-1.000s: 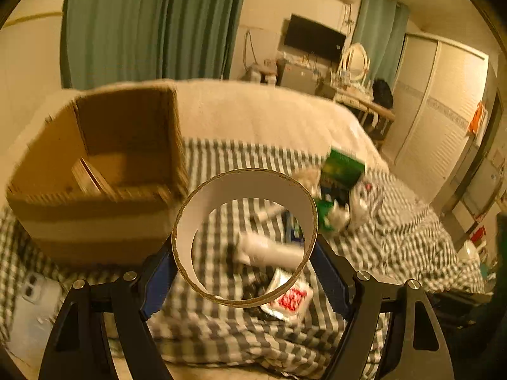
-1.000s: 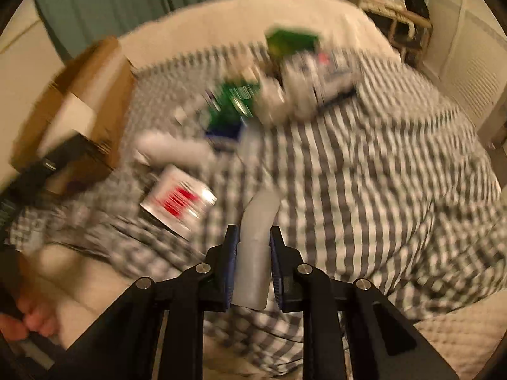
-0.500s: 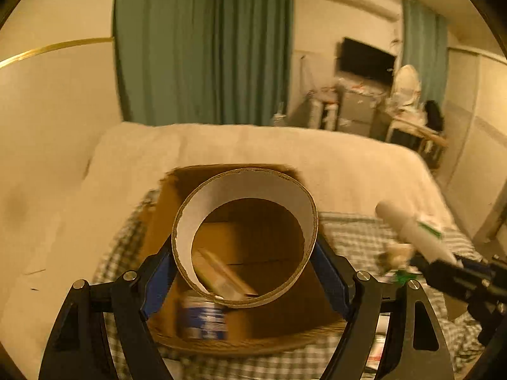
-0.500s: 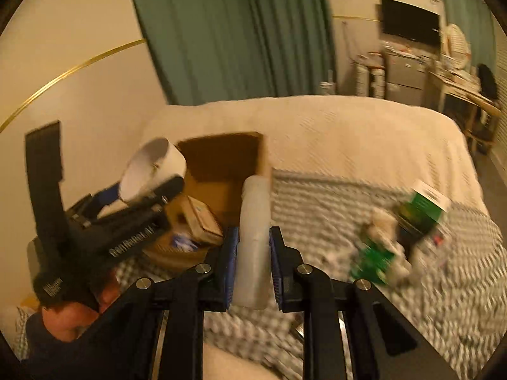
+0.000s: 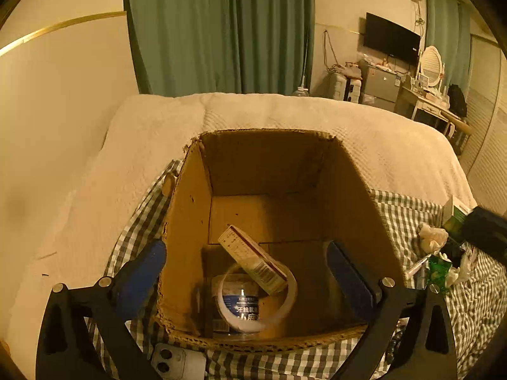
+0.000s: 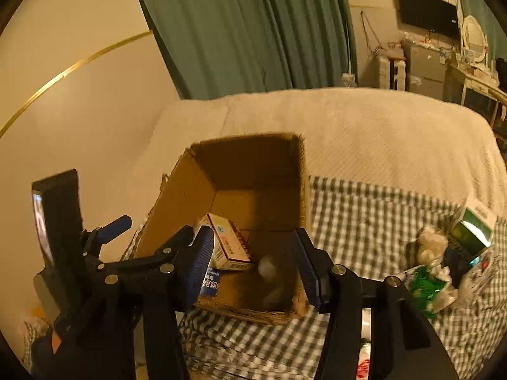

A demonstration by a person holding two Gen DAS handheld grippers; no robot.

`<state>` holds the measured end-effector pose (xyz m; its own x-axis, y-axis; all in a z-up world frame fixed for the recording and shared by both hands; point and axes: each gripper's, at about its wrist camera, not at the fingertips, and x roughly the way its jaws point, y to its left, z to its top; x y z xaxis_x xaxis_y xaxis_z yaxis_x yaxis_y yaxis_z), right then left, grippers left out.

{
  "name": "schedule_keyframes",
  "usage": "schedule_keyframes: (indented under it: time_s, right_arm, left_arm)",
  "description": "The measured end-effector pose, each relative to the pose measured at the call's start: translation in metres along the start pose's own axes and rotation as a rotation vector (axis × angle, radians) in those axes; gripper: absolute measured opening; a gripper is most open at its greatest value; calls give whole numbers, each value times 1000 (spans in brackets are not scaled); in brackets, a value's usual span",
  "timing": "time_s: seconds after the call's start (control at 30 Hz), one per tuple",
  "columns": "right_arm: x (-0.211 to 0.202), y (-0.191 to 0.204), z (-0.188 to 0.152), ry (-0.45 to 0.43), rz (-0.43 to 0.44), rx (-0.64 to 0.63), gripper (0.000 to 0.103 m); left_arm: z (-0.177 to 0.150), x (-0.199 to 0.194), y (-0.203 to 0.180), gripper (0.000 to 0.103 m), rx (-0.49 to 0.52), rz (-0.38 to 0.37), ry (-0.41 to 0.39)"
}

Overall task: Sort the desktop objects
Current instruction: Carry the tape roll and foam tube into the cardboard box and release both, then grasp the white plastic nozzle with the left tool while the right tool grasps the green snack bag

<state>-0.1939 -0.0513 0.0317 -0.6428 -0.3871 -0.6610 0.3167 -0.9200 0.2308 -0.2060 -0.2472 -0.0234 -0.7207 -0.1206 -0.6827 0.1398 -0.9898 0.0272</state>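
Now, left gripper (image 5: pixel 244 272): jaws spread wide over the open cardboard box (image 5: pixel 187 221), nothing between the blue pads (image 5: pixel 142 272); one pad sits outside the box's left wall, the other inside near the right wall
Right gripper (image 6: pixel 253 262): jaws wide apart and holding nothing, poised above the near end of the same box (image 6: pixel 253 164); the left gripper (image 6: pixel 104 237) shows at its left, beside the box's outer wall
Tape roll (image 5: pixel 291 288): lying in the box bottom between the left pads, below them; a blue-labelled item (image 5: pixel 242 307) shows through its ring
Small carton (image 5: pixel 253 262): tilted, its lower end resting on the tape roll's rim; in the right view the carton (image 6: pixel 228 243) lies just beside the left pad
White bottle (image 6: pixel 267 269): blurred, inside the box between the right gripper's pads, near the right wall
Box: stands on a checked cloth (image 6: pixel 364 209) spread over a cream bed (image 5: pixel 253 114)
Loose pile: green packets (image 6: pixel 424 285), crumpled white wrappers (image 6: pixel 427 247) and a green box (image 6: pixel 472 228) on the cloth, well apart to the right of the cardboard box
Phone (image 5: pixel 177 361): on the cloth just in front of the box's near wall
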Motion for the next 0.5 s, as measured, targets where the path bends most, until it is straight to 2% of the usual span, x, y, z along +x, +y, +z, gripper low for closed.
schedule_keyframes:
  time_s: [0.13, 0.3, 0.5]
  right_arm:
    - [-40, -18, -4, -49, -85, -35, 52]
    - [-103, -50, -22, -93, -188, -24, 52]
    - [-164, -88, -56, -121, -262, 43, 61]
  left_arm:
    - [-1, -30, -15, 103, 10, -57, -55]
    - [-12, -76, -55, 103, 40, -159, -92]
    - [-43, -95, -119, 103, 107, -232, -52]
